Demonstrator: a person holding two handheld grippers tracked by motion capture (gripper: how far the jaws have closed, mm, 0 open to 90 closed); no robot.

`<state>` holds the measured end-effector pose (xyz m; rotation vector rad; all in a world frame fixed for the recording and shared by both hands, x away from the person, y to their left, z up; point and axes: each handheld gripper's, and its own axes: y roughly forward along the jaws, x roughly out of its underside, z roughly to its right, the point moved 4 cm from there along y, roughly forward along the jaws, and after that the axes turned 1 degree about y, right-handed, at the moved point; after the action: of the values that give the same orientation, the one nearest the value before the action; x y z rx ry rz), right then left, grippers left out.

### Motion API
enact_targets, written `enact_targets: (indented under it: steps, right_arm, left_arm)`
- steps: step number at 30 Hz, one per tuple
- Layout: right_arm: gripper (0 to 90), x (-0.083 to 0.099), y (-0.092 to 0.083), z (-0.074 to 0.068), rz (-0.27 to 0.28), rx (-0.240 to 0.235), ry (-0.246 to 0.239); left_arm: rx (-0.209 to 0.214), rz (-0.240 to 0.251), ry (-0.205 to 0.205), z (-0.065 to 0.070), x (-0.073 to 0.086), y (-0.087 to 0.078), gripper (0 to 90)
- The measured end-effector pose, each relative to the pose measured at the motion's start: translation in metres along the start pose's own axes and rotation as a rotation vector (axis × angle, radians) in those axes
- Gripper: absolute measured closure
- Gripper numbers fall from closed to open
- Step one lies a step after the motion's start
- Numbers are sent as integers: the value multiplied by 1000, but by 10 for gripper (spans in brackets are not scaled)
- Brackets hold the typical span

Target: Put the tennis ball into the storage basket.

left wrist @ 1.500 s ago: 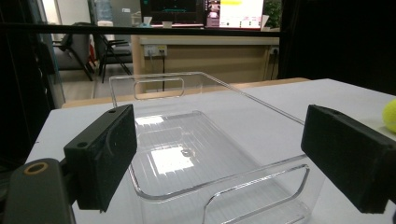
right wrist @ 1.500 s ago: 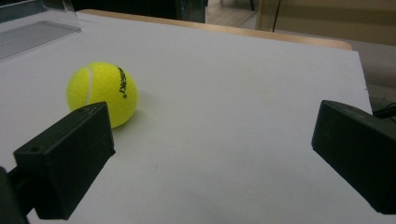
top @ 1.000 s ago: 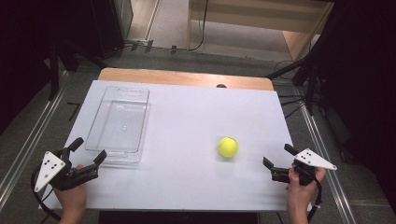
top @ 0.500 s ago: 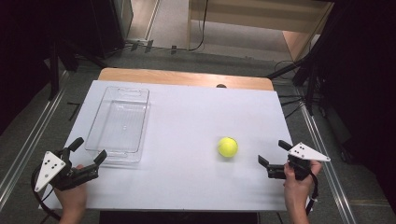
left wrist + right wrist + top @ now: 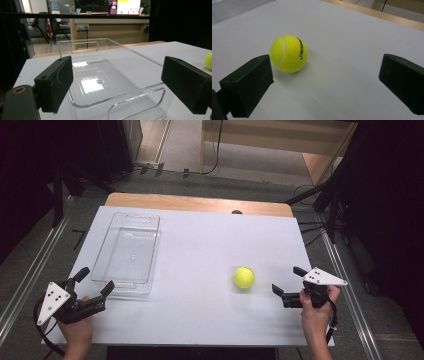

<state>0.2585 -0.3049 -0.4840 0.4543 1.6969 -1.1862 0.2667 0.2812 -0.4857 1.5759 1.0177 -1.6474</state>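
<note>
Right gripper (image 5: 288, 286), jaws spread, faced the tennis ball (image 5: 244, 277) off-centre; a lopsided closure could have rolled it away. Left gripper (image 5: 95, 280), also spread, fronted the clear tray (image 5: 116, 251).

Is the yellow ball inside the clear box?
No, the tennis ball sits on the bare white table, well apart from the clear box, which has nothing in it.
</note>
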Motion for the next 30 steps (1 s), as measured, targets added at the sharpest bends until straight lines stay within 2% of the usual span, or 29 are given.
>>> enact_targets:
  steps: [6, 30]
  right_arm:
    - [0, -3, 6, -3, -26, -33, -15]
    - [0, -16, 29, -14, -125, -117, -72]
  left_arm:
    - [2, 2, -1, 0, 0, 0, 111]
    - [4, 1, 0, 0, 0, 0, 111]
